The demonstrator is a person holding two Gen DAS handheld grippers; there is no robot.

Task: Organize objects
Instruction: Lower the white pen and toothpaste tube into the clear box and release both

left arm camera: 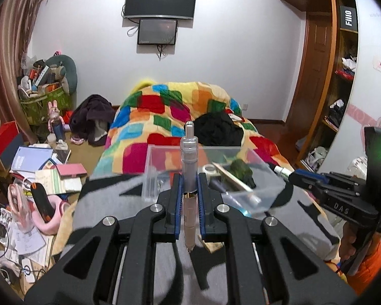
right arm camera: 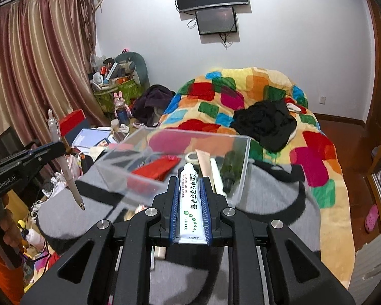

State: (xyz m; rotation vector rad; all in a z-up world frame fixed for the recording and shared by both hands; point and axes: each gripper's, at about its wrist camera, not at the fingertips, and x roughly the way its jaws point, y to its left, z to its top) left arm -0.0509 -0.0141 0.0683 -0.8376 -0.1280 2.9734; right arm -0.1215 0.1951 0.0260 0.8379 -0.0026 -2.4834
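My left gripper [left arm camera: 189, 178] is shut on a slim silver and beige pen [left arm camera: 189, 152], which stands upright between the blue pads. In the right wrist view that pen [right arm camera: 68, 175] hangs tip-down from the left gripper [right arm camera: 59, 150] at the left edge. My right gripper [right arm camera: 189, 181] is shut on a white ointment tube [right arm camera: 189, 200] with green print, cap pointing forward. A clear plastic box [right arm camera: 243, 167] sits just beyond both grippers on a grey and black cloth [right arm camera: 274, 193]. It holds a tape roll [right arm camera: 191, 157], a dark green bottle [right arm camera: 228, 170] and a red item [right arm camera: 157, 169].
A colourful patchwork blanket [right arm camera: 315, 157] covers the bed behind the box, with black clothing [right arm camera: 264, 124] on it. Books, papers and boxes [left arm camera: 38, 167] crowd the left side. A wardrobe with open shelves [left arm camera: 340, 94] stands on the right. A small wooden block [left arm camera: 212, 246] lies under the left gripper.
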